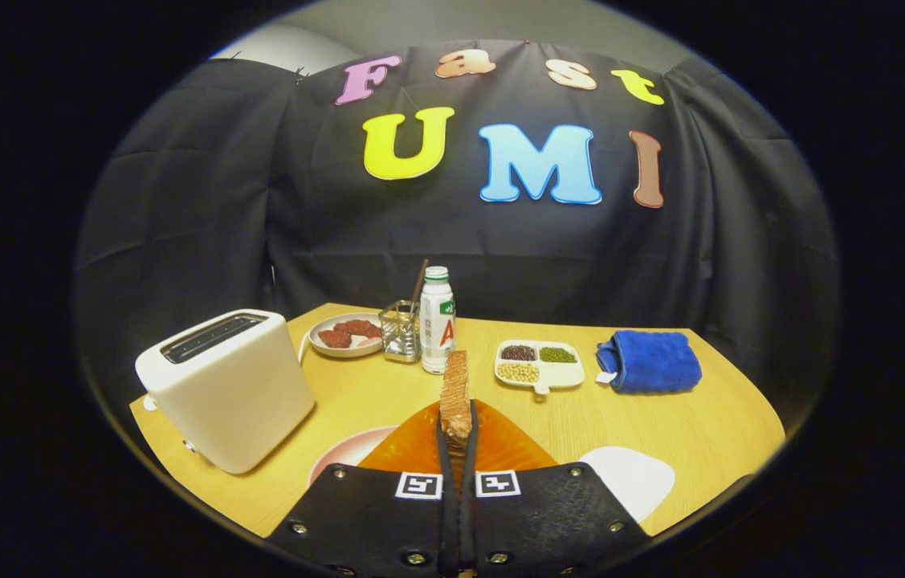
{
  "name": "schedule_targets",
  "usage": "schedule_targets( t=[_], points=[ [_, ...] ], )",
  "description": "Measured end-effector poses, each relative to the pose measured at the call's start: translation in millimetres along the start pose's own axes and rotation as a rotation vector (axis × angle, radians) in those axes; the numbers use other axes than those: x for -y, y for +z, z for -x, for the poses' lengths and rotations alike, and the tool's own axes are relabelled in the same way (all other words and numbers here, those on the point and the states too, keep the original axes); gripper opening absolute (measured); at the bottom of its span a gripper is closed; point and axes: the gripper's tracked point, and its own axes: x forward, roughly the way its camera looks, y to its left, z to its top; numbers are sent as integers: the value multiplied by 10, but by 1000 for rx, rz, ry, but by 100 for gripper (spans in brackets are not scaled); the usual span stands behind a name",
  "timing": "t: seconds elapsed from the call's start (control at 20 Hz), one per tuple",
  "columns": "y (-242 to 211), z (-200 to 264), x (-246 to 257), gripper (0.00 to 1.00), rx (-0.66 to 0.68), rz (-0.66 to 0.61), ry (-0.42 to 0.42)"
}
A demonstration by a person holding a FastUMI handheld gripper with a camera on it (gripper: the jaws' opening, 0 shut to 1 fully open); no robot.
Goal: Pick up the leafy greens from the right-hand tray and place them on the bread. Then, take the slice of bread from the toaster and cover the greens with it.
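Note:
My gripper [457, 437] is shut on a slice of toasted bread [455, 389], which stands on edge between the fingers and sticks up above them. The white toaster [226, 385] stands to the left of the fingers, its slot showing dark on top. Right under the held slice lies an orange, ribbed surface [500, 445], partly hidden by the fingers. A pinkish-white plate [344, 453] peeks out just left of it, and a white tray [633, 478] lies just right of the fingers.
Beyond the fingers on the wooden table [701, 417] stand a white bottle [437, 321], a glass holder with a stick [401, 331], a plate of reddish pieces [346, 333], a divided dish of beans [538, 364] and a folded blue towel [650, 361].

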Motion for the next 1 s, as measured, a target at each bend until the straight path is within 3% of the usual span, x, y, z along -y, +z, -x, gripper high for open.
schedule_targets(
  t=[0.2,0.6,1.0],
  points=[
    [-146,-53,16,1,-3,48,-30],
    [-570,-114,-458,1,-72,51,58],
    [-822,-152,-662,1,-136,47,93]
  ],
)
